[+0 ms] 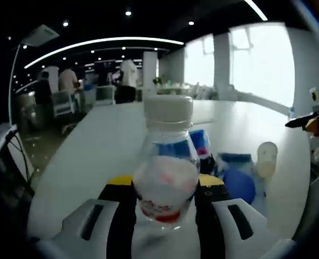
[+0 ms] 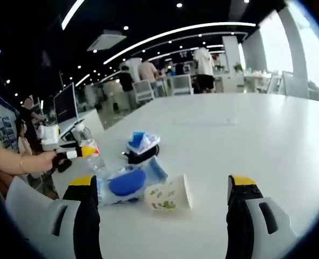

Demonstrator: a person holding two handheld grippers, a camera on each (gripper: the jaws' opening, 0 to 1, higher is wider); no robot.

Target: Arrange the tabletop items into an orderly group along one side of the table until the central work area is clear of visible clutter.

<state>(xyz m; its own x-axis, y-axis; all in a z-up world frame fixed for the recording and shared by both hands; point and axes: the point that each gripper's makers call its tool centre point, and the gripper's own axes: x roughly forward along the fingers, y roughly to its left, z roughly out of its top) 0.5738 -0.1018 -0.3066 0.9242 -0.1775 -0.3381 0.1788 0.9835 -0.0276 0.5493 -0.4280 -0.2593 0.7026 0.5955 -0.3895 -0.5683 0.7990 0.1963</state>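
A clear plastic bottle (image 1: 167, 162) with a white cap and a red-and-white label stands upright between my left gripper's (image 1: 164, 183) yellow-tipped jaws, which are shut on it. Behind it lie a blue-and-white packet (image 1: 199, 143), a blue round pad (image 1: 239, 184) and a paper cup (image 1: 266, 158) on its side. My right gripper (image 2: 162, 182) is open wide just above the tipped floral paper cup (image 2: 169, 195). Left of the cup, the blue pad (image 2: 127, 182) rests on a clear wrapper. A black bowl (image 2: 143, 155) holds the packet (image 2: 140, 140). The left gripper (image 2: 75, 152) shows at the left, held by a hand.
The long white table (image 2: 245, 124) stretches away, bare beyond the items. A monitor (image 2: 66, 103) and chairs stand off its left edge. Several people stand at desks in the background. My right gripper (image 1: 313, 121) shows at the table's right edge.
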